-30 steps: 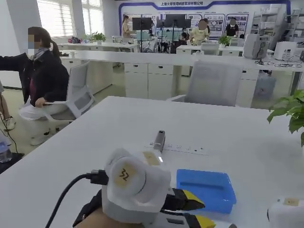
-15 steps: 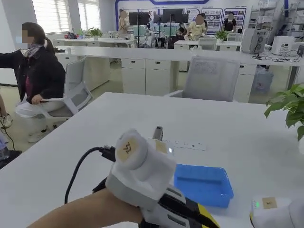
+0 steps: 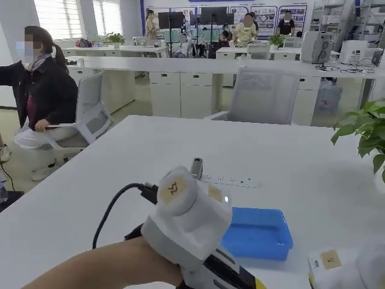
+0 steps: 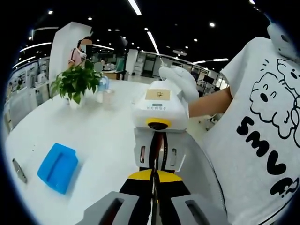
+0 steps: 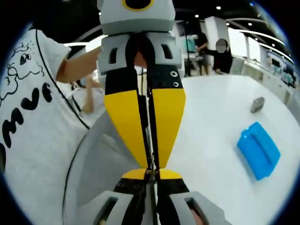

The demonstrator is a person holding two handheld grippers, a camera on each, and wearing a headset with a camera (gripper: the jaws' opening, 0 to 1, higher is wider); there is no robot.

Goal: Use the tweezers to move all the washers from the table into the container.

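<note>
Tips meet: left gripper and right gripper hold fingers together; blue container lies at four o'clock.

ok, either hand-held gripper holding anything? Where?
Cannot tell: left hand-held gripper and right hand-held gripper meet tip to tip, jaws shut, nothing clearly between.

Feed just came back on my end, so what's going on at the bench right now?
A person holds the left gripper and the right gripper nose to nose at the white table, jaws shut and tips meeting. A thin sliver runs between the jaws; it is too fine to say whether it is the tweezers. The blue tray sits apart from both and looks bare inside. A small grey item lies by a power strip further back.
</note>
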